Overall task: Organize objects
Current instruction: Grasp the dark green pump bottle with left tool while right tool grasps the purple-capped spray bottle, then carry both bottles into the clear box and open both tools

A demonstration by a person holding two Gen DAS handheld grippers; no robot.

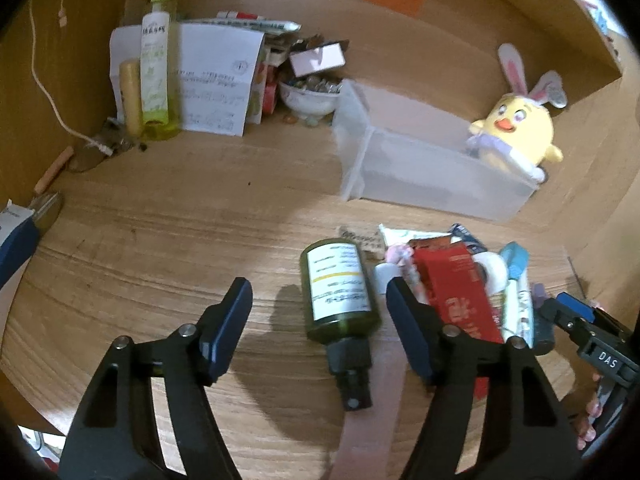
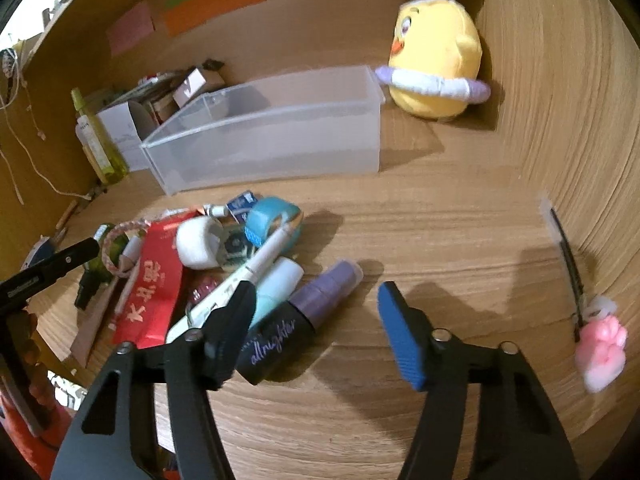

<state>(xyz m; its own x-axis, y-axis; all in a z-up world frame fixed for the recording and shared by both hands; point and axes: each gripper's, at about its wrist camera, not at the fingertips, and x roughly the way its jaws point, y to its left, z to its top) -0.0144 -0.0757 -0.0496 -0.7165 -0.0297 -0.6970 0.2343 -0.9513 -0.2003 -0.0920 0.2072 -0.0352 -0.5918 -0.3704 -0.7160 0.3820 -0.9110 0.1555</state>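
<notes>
A clear plastic bin [image 1: 432, 160] [image 2: 276, 136] stands empty on the wooden desk. A dark green spray bottle [image 1: 340, 300] lies on its side between my left gripper's [image 1: 320, 296] open fingers, untouched. To its right is a pile: a red packet [image 1: 464, 296] [image 2: 152, 280], a white tape roll [image 2: 198, 246], a blue tape dispenser [image 2: 272, 224], pens. A purple and black "allnighter" bottle [image 2: 296, 320] lies just left of centre between my right gripper's [image 2: 316, 300] open fingers. My right gripper also shows at the right edge of the left wrist view [image 1: 568, 312].
A yellow chick plush [image 1: 516, 128] [image 2: 436, 64] sits behind the bin's right end. A tall yellow-green spray bottle [image 1: 158, 64], papers and a small bowl [image 1: 308, 96] crowd the back left corner. A pink paw charm on a black clip [image 2: 600, 352] lies at the right.
</notes>
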